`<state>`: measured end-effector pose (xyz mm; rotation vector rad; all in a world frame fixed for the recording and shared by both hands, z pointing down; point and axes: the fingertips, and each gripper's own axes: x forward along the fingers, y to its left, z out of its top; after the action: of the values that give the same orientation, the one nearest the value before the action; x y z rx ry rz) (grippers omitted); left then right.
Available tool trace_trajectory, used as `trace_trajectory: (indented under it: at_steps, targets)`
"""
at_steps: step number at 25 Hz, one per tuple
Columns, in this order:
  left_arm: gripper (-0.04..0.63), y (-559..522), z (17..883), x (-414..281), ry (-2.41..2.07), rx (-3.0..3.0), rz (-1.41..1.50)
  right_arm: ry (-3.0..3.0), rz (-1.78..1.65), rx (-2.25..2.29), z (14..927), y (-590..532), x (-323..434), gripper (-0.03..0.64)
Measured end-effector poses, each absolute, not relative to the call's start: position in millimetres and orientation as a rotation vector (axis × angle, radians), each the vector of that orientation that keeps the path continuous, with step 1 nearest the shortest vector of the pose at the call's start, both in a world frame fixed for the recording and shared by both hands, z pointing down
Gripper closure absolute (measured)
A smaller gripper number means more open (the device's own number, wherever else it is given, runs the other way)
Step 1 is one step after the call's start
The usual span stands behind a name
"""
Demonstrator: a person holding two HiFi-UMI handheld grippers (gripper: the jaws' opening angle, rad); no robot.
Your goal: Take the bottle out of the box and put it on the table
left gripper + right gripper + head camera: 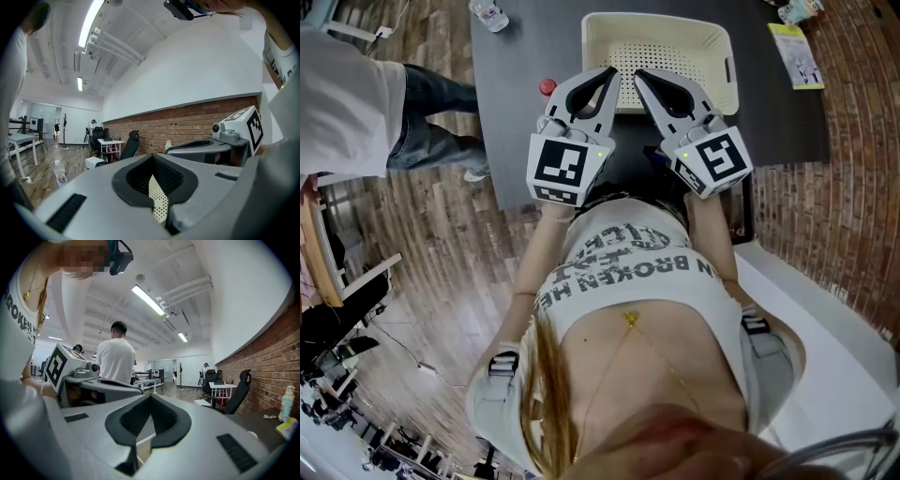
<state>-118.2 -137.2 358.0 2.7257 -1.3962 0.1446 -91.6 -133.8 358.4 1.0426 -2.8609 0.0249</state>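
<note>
A cream perforated box (592,49) stands on the dark table (516,84), and no bottle shows inside it. A clear bottle (490,14) stands at the table's far left corner; it also shows in the left gripper view as the bottle (60,172). My left gripper (613,72) and right gripper (638,74) hover side by side just before the box's near rim, both shut with nothing held. Through the left gripper (152,157) a strip of the box (158,201) shows. The right gripper (150,397) has its tips together too.
A small red object (547,86) lies left of the box. A yellow-green leaflet (795,54) and a small figure (797,9) sit at the table's far right. A person in a white shirt (352,103) stands at the left on the wooden floor.
</note>
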Motion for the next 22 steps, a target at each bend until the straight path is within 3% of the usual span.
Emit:
trace_trajectory:
  at_steps: [22]
  targets:
    - [0.589,-137.8,369.1,-120.3,-1.374,2.689,0.144,-2.840,0.047,1.040,366.2,-135.0,-90.3,0.609]
